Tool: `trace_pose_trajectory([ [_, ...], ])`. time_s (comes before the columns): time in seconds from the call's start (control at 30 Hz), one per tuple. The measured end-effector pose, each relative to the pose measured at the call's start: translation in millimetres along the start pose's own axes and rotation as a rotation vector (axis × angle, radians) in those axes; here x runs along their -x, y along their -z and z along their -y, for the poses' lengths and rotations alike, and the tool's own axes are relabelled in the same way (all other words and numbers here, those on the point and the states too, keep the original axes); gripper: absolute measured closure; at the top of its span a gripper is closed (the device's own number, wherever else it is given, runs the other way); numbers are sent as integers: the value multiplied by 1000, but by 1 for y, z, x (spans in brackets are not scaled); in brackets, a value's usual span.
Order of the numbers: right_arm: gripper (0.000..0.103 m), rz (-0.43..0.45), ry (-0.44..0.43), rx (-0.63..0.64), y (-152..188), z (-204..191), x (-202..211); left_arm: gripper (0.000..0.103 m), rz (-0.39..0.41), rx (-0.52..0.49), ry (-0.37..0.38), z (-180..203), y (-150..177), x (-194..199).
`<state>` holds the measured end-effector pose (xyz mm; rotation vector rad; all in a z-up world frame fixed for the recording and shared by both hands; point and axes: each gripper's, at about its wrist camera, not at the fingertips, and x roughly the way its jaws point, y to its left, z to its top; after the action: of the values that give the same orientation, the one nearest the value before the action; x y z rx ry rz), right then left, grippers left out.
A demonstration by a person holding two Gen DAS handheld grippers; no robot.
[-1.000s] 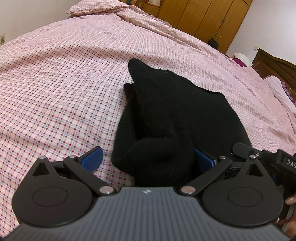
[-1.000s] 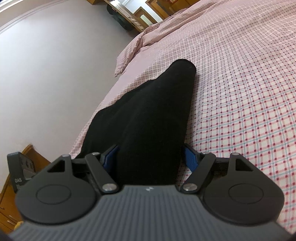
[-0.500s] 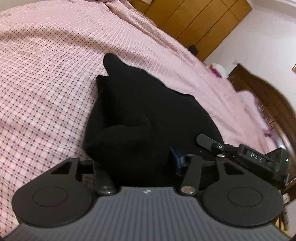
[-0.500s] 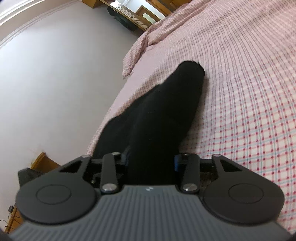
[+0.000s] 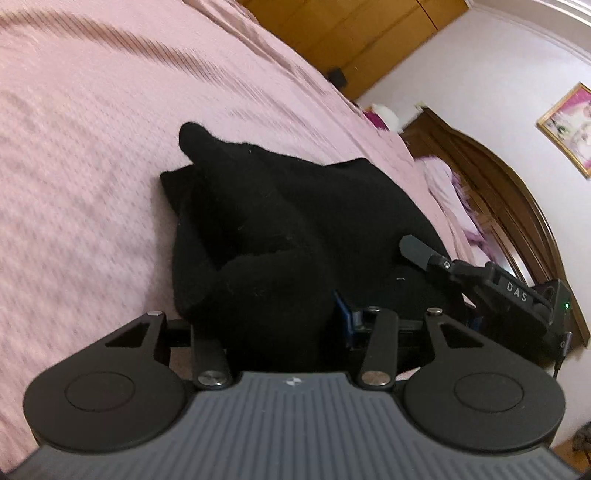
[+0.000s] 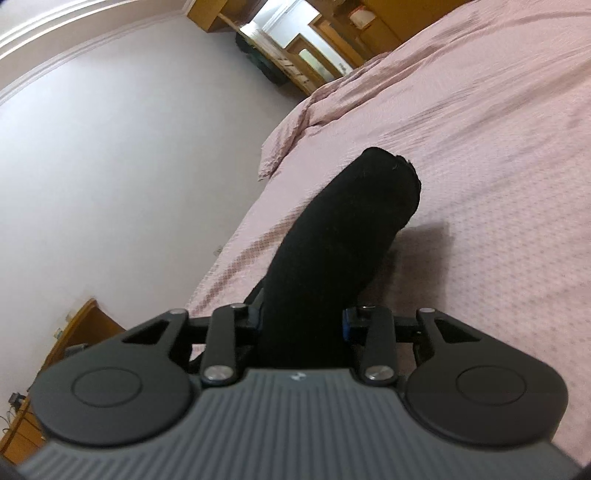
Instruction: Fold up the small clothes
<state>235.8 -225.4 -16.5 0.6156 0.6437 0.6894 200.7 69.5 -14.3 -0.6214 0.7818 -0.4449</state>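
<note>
A black knitted garment (image 5: 295,214) lies bunched on the pink checked bed (image 5: 92,129). My left gripper (image 5: 269,325) is shut on its near folded end, and the fabric hides the left finger. My right gripper (image 6: 303,325) is shut on another part of the black garment (image 6: 351,229) and holds it up as a thick roll above the bed (image 6: 498,184). The right gripper also shows in the left wrist view (image 5: 517,295), just right of the garment.
Wooden wardrobes (image 5: 351,33) stand beyond the bed. A dark wooden headboard (image 5: 517,192) is at the right. In the right wrist view a white wall (image 6: 129,166) runs along the bed's left edge, with a wooden cabinet (image 6: 74,332) low down.
Both grippers closed on the black garment and lifted it. The views tilted, and the garment's end now hangs off the bed in the right wrist view.
</note>
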Motion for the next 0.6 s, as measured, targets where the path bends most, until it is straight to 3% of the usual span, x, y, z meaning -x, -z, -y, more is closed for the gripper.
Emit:
trace_pose_trajectory([
  [0.13, 66, -5, 53, -8, 16, 17, 34, 51, -57, -57, -13, 23, 27, -14],
  [0.33, 55, -48, 222, -22, 41, 51, 30, 50, -41, -135, -126, 42, 37, -15],
  [0.43, 55, -17, 210, -55, 43, 51, 37, 50, 5, -206, -174, 55, 36, 2],
  [0.6, 55, 60, 296, 69, 45, 23, 57, 49, 112, -321, -267, 83, 38, 24],
])
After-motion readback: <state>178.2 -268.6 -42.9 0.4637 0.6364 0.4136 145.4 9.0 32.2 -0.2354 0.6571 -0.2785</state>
